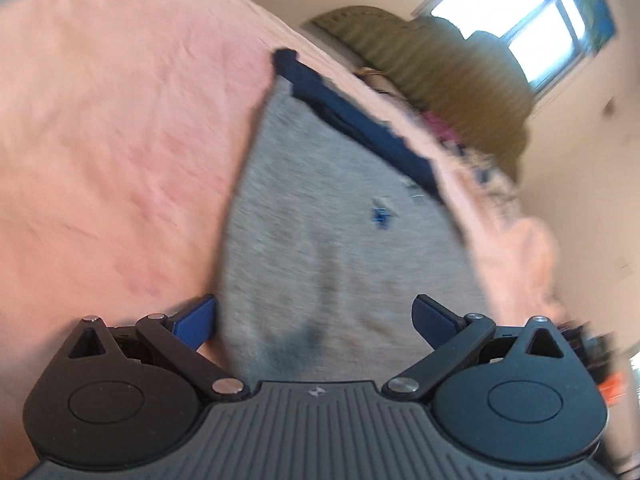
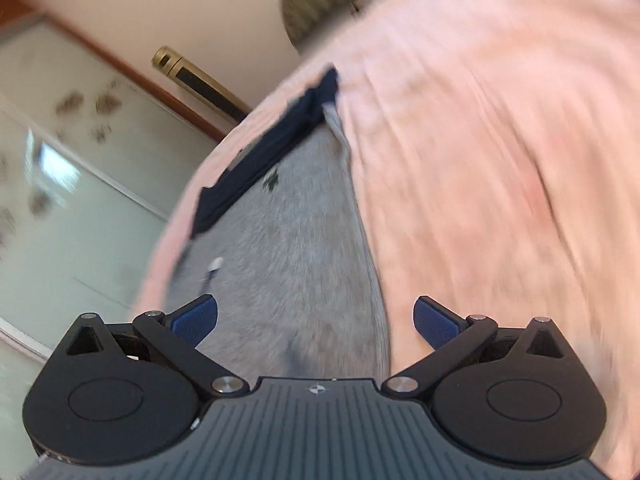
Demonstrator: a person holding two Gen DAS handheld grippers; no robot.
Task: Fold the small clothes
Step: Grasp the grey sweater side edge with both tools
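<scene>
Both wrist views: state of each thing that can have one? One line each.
Left gripper: open, blue fingers spread wide, holding nothing.
Right gripper: open, holding nothing.
Grey knit garment with navy waistband: lying mostly flat on the sheet, waistband at the far end; fold state unclear through blur.
Pink bed sheet: spread under the garment, lightly wrinkled.

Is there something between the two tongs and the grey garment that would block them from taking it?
Nothing visible does. Both the left tongs and the right tongs are open directly over the grey garment, which lies flat on the pink sheet. No other thing lies on the cloth near them.
</scene>
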